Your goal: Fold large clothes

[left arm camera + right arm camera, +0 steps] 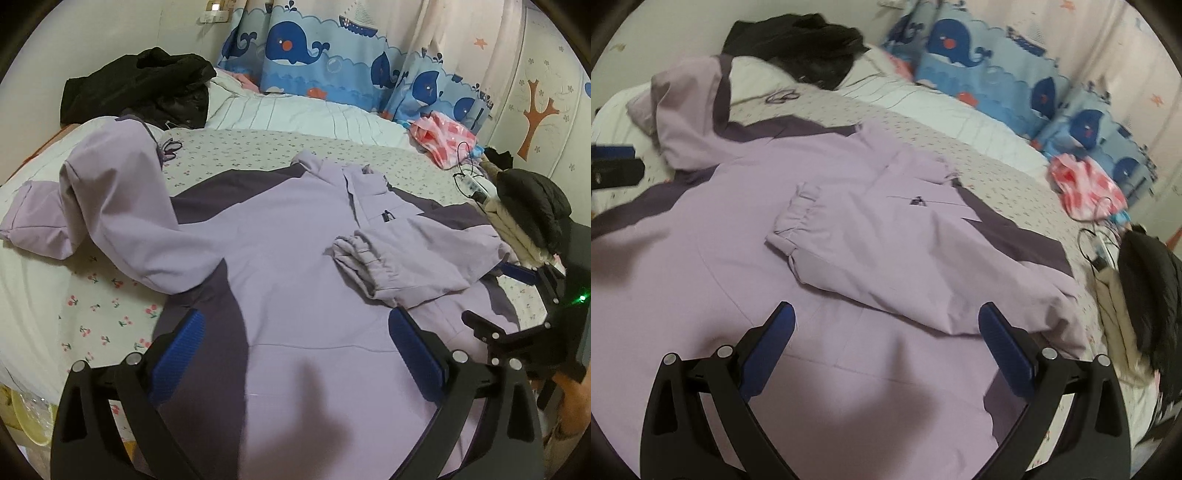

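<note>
A large lilac jacket with dark purple panels (pixel 288 258) lies spread flat on the bed with the cherry-print sheet (pixel 110 306), collar toward the whale-print curtain (pixel 332 62) and hem toward the person. Its right-hand sleeve (pixel 886 266) is already folded across the chest, the elastic cuff resting near the middle of the body. The other sleeve (pixel 122 218) still runs out to the left, long axis pointing away from the body up over a rumpled hump toward the black garment (pixel 136 85) at the far corner.

The left claw (pixel 295 354) hovers over the lower left of the jacket, jaws spread wide, holding nothing. The right claw (pixel 886 350) hovers above the hem under the folded sleeve, equally wide apart and empty.

The unfolded sleeve lies up and to the left of the left claw, well apart from the right one, so the left hand looks the nearer for bringing it across. That sleeve's cuff seems tucked under bunched fabric, which may hamper a clean pinch.
</note>
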Action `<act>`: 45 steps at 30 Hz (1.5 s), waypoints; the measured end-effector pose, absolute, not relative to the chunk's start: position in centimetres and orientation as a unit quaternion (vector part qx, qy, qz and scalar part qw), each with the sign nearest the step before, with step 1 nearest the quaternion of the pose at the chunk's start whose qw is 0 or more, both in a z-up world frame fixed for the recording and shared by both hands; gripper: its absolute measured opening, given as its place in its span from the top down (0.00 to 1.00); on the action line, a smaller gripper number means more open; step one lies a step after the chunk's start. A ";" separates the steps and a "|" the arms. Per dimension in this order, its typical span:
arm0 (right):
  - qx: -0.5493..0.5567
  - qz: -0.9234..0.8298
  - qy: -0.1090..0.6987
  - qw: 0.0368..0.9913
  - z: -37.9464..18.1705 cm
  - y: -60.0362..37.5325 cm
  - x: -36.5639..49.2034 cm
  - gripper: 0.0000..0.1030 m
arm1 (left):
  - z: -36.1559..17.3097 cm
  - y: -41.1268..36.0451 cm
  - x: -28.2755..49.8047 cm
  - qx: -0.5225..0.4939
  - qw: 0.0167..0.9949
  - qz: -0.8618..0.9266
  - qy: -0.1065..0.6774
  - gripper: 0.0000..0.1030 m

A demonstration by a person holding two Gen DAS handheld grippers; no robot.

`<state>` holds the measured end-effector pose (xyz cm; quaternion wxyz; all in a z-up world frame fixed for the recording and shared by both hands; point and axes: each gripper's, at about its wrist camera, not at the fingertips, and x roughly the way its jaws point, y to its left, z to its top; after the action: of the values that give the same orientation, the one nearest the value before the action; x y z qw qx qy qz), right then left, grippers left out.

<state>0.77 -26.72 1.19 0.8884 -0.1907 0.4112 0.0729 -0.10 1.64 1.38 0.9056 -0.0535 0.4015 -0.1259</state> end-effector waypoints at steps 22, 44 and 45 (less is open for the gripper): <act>-0.213 0.065 0.395 0.891 1.8 -26.3 0.3 0.07 | -0.3 0.6 0.1 -0.060 0.895 -0.133 0.422 0.07; -0.325 0.133 0.432 0.830 -6.4 -24.5 7.9 0.07 | -2.2 0.8 0.3 -0.041 0.895 -0.115 0.430 0.07; -0.327 0.132 0.433 0.829 -6.4 -24.4 8.0 0.07 | -2.1 0.7 0.2 -0.038 0.896 -0.114 0.427 0.07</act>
<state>7.97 -24.37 -6.44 0.8292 -0.3272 0.4335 0.1325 0.23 0.74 -2.08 0.8963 -0.0383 0.4269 -0.1138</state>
